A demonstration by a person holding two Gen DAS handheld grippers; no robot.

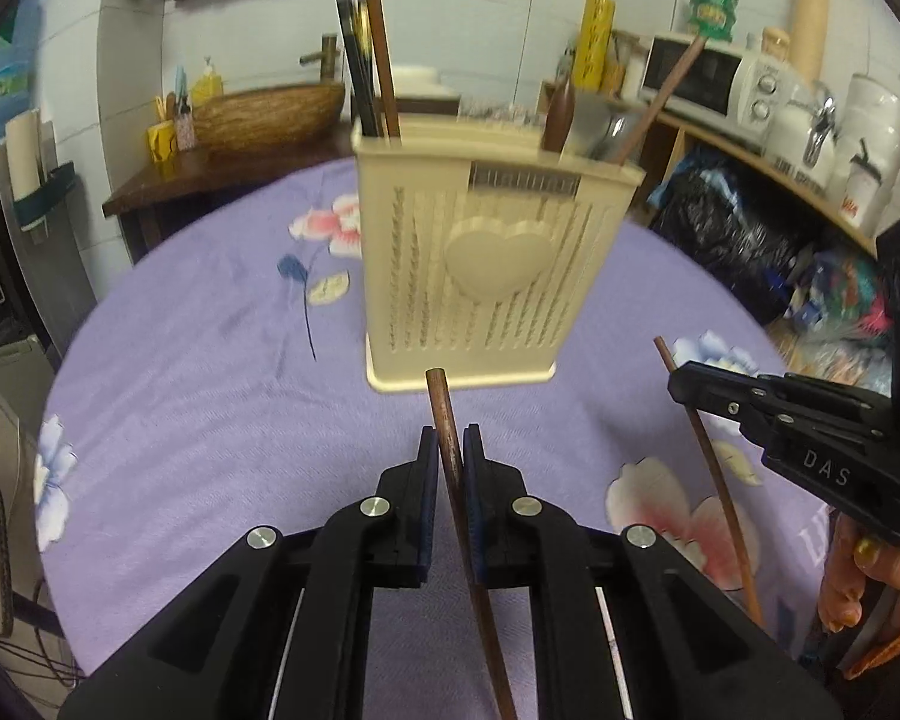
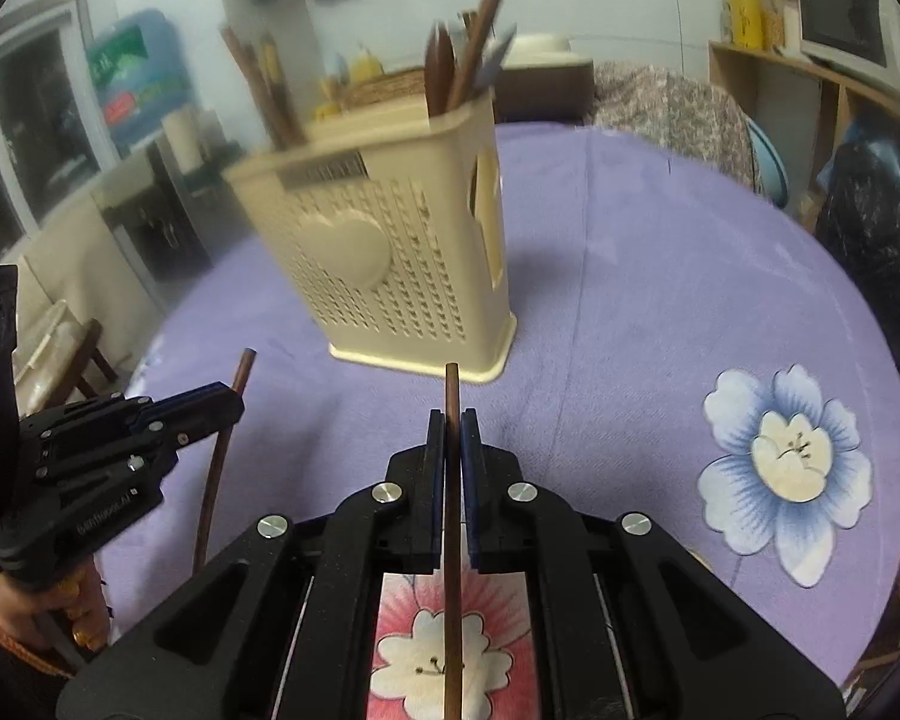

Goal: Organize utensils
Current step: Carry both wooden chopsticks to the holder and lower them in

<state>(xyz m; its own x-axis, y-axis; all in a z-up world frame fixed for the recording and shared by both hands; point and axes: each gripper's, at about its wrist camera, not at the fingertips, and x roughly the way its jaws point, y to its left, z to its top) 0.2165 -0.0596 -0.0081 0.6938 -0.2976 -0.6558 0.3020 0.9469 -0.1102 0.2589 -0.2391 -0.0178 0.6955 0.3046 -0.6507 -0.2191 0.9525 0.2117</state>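
Note:
A cream perforated utensil holder [image 1: 480, 264] with a heart on its front stands on the purple cloth; it also shows in the right wrist view [image 2: 390, 264]. It holds several chopsticks [image 1: 378, 48] and spoons. My left gripper [image 1: 450, 450] is shut on a brown chopstick [image 1: 450, 450], tip pointing at the holder's base. My right gripper [image 2: 452, 438] is shut on a second brown chopstick [image 2: 452, 480]. Each gripper shows in the other's view, right gripper [image 1: 684, 387] and left gripper [image 2: 231, 399], both in front of the holder.
The round table wears a purple flowered cloth [image 1: 210, 360]. A wooden side table with a woven basket [image 1: 270, 114] stands behind. A shelf with a microwave [image 1: 708, 84] and jars is at the right. Black bags [image 1: 726, 228] lie under it.

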